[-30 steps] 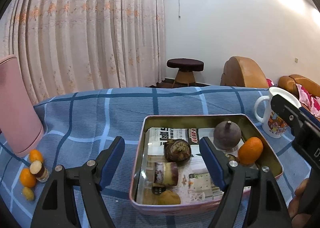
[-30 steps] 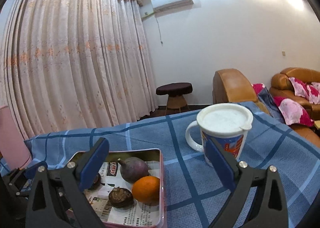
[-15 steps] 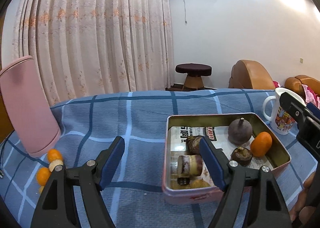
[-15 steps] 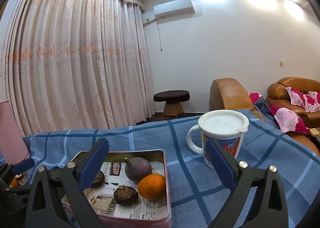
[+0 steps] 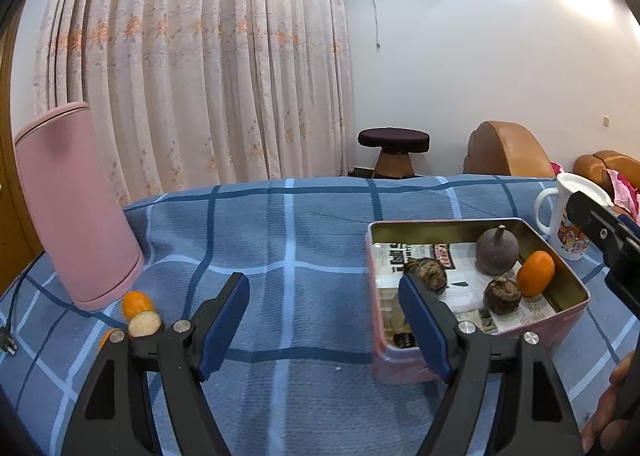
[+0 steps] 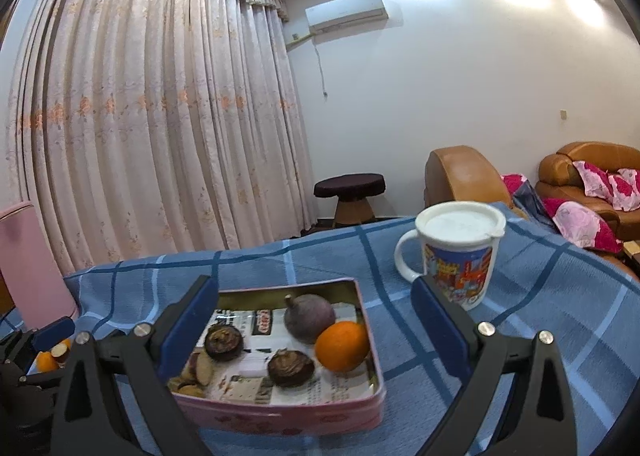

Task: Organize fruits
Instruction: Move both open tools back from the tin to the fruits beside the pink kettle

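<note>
A pink tin point(image 5: 576, 284) point(image 6: 360, 296) lined with printed paper stands on the blue checked cloth. In it lie an orange point(image 5: 535, 273) point(image 6: 342, 345), a dark purple fruit with a stem point(image 5: 497, 253) point(image 6: 309, 316) and two brown round fruits point(image 5: 502, 295) point(image 6: 291, 367). More small oranges point(image 5: 137, 304) and a pale cut piece point(image 5: 145, 324) lie at the foot of a pink cylinder. My left gripper point(image 5: 324, 320) is open over bare cloth, left of the tin. My right gripper point(image 6: 314, 326) is open above the tin's near side, nothing between its fingers.
A tall pink cylinder point(image 5: 76, 208) stands at the cloth's left, with a black cable and plug point(image 5: 8, 340) beside it. A lidded white mug point(image 6: 458, 256) point(image 5: 568, 216) stands right of the tin. Behind are curtains, a stool point(image 5: 394, 152) and brown sofas.
Both views slid left: the tin moved from between my left fingers to their right, and the pink cylinder with its oranges came closer. My right gripper shifted left over the tin. Jaws unchanged.
</note>
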A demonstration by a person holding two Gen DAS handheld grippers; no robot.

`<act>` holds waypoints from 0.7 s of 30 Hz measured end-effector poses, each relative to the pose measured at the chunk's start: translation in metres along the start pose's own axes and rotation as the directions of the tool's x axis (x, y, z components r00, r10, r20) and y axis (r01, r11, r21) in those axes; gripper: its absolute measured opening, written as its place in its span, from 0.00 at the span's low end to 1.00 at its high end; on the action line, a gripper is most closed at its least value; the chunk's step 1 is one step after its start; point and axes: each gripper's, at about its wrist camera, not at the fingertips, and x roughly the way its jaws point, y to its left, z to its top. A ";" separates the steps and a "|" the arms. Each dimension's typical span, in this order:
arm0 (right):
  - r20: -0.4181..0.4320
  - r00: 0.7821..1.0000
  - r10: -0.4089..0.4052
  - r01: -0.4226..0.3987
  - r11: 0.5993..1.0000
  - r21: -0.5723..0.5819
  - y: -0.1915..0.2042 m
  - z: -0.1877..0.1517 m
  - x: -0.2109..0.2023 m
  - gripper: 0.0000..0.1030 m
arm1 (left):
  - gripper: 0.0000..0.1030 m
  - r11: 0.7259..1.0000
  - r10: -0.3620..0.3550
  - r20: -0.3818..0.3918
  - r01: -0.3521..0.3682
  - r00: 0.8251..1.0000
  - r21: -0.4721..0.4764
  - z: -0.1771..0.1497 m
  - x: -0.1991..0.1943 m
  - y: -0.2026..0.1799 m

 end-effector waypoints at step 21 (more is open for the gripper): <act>-0.091 0.982 0.168 -0.173 0.984 -0.046 0.097 -0.022 0.001 0.97 | 0.76 0.994 0.106 -0.039 -0.107 0.994 -0.025 -0.012 -0.001 0.100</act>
